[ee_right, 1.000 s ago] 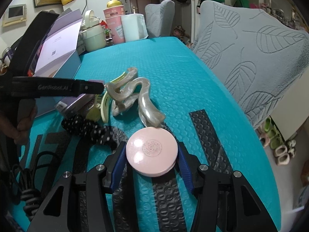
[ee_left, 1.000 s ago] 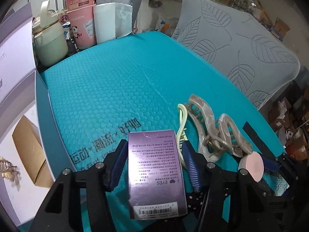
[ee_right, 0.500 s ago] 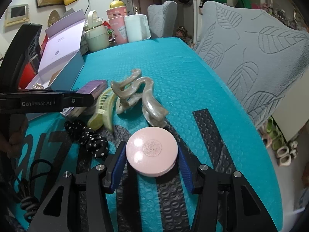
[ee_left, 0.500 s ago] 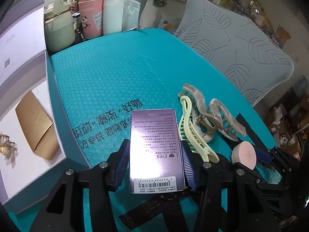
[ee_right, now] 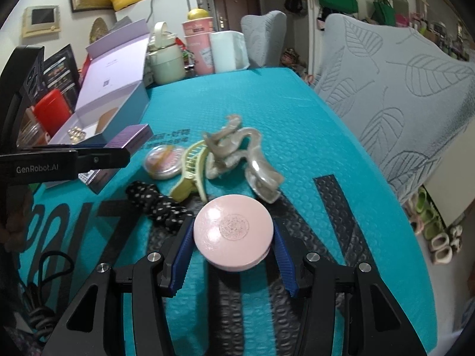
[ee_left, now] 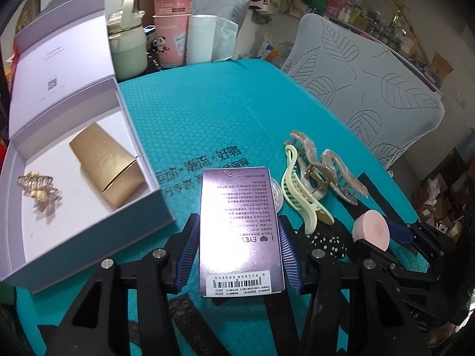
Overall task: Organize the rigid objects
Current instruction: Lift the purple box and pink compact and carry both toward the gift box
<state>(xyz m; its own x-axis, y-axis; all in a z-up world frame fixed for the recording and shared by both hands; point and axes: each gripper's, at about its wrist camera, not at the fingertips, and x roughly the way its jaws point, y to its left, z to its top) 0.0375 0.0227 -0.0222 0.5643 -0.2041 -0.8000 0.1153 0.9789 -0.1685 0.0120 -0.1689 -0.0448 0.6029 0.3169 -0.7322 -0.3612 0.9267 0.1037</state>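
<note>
On the surface (ee_left: 193,112), the open box (ee_left: 17,255) already holds a gold pouch (ee_left: 107,166) and a brooch (ee_left: 37,185). A purple carton (ee_left: 240,231) is clamped in the left hand-held gripper (ee_left: 237,255) beside it, a pink compact (ee_right: 233,233) in the right hand-held gripper (ee_right: 233,255); two claw clips (ee_left: 320,175) and a scrunchie (ee_right: 157,204) are left.

The right gripper (ee_right: 233,252) clamps a round pink compact (ee_right: 233,233) between its blue pads above the teal worktop (ee_right: 267,103). Just beyond lie a black dotted scrunchie (ee_right: 157,204), a pale green hair claw (ee_right: 191,169) and a pearly hair claw (ee_right: 240,160). At the left, the left gripper (ee_right: 118,155) holds a purple box (ee_right: 124,145) near an open white gift box (ee_right: 118,101).
</note>
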